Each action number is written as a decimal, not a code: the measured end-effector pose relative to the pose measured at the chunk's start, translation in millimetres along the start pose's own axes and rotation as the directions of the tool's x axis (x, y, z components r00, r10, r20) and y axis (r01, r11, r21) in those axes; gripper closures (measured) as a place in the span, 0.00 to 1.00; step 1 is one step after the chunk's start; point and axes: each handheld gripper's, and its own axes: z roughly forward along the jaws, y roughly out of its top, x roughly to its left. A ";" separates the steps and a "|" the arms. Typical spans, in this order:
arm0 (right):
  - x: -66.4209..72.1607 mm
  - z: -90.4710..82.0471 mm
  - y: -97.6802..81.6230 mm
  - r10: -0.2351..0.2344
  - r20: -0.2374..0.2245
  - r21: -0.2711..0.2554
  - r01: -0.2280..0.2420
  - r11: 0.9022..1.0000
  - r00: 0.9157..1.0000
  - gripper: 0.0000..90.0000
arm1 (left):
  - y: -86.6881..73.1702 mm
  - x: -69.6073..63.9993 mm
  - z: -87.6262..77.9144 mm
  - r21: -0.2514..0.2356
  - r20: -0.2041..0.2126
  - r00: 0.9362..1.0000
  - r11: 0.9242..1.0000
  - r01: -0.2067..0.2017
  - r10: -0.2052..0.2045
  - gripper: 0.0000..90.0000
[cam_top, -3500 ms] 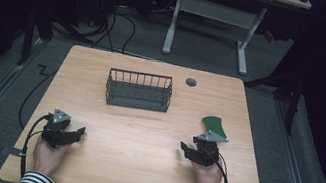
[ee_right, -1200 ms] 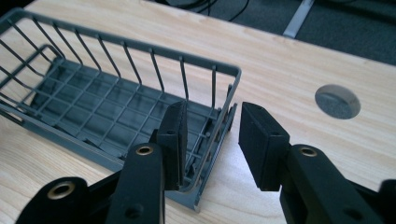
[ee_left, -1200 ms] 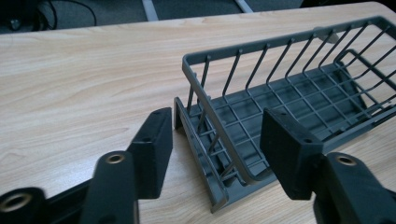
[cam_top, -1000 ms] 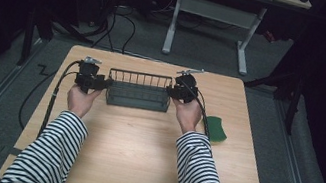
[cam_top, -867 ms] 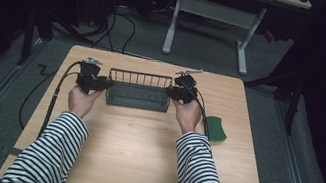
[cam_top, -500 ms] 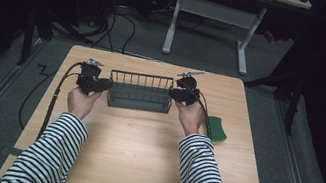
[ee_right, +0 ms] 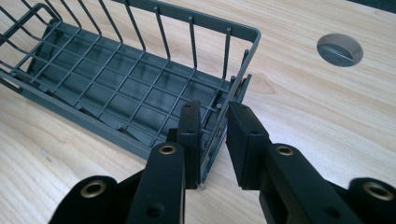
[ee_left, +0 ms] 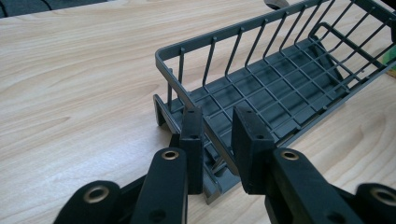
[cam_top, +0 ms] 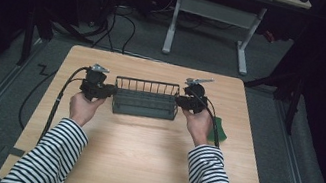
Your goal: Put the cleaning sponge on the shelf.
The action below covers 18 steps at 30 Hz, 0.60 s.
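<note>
The dark wire basket (cam_top: 145, 99), standing mid-table (cam_top: 139, 158), is clamped at its two end walls: one by the left gripper (ee_left: 218, 140), the other by the right gripper (ee_right: 212, 135).

Right gripper (ee_right: 211, 140), black jaws clamped on the near end wall of a dark grey wire basket (ee_right: 121, 88) resting on a light wooden table (ee_right: 317, 112), round grey cable grommet (ee_right: 339, 49) at far right.
</note>
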 end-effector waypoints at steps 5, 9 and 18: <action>-3.8 -6.2 -6.8 0.000 -0.016 0.002 0.000 1.000 1.000 0.85 | -3.0 -6.6 -2.5 0.007 0.020 1.000 1.000 -0.010 0.010 0.82; -4.6 -10.3 -9.2 -0.004 -0.022 0.021 0.004 1.000 1.000 0.84 | -3.9 -13.4 -4.5 0.022 0.023 0.999 0.999 -0.026 0.026 0.82; -9.0 -22.4 -22.2 0.010 -0.063 0.036 -0.007 0.999 0.998 0.83 | -14.2 -28.2 -10.8 0.007 0.028 0.998 0.998 -0.059 0.059 0.81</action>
